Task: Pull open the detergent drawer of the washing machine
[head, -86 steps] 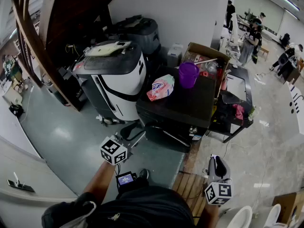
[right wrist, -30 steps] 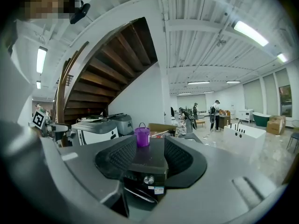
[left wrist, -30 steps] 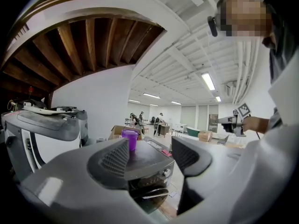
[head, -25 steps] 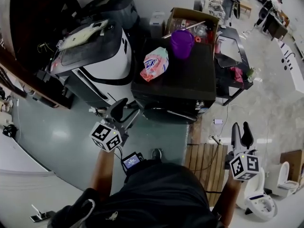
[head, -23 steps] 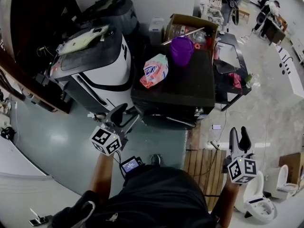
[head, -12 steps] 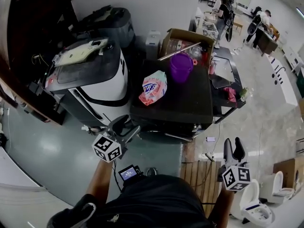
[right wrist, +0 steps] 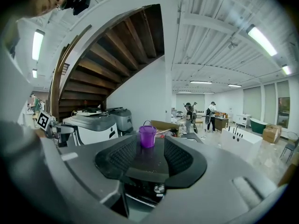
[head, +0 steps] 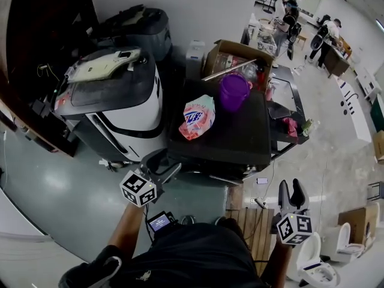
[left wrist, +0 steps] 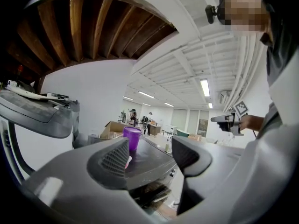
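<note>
The black washing machine [head: 234, 138] stands in the middle of the head view, and I cannot make out its detergent drawer. On its top are a pink detergent bag [head: 198, 117] and a purple bucket [head: 233, 92]. My left gripper [head: 162, 164] hovers level just short of the machine's front left corner, jaws apart and empty. The left gripper view looks between the left gripper [left wrist: 150, 153] jaws across the machine top [left wrist: 154, 164] to the bucket [left wrist: 132, 136]. My right gripper [head: 290, 185] is off the front right corner, also apart and empty. The right gripper [right wrist: 149, 155] frames the bucket [right wrist: 147, 136] and a front knob [right wrist: 160, 189].
A white-and-black appliance [head: 120, 101] stands close on the machine's left. An open cardboard box [head: 237, 56] sits behind it. A wooden pallet [head: 255, 227] lies on the floor under my right arm, a white toilet [head: 318, 269] beyond it. People [head: 291, 17] stand far back.
Both grippers have drifted across the view in front of the washing machine: the left now sits lower and nearer its front left corner, the right has shifted left. The jaws look the same.
</note>
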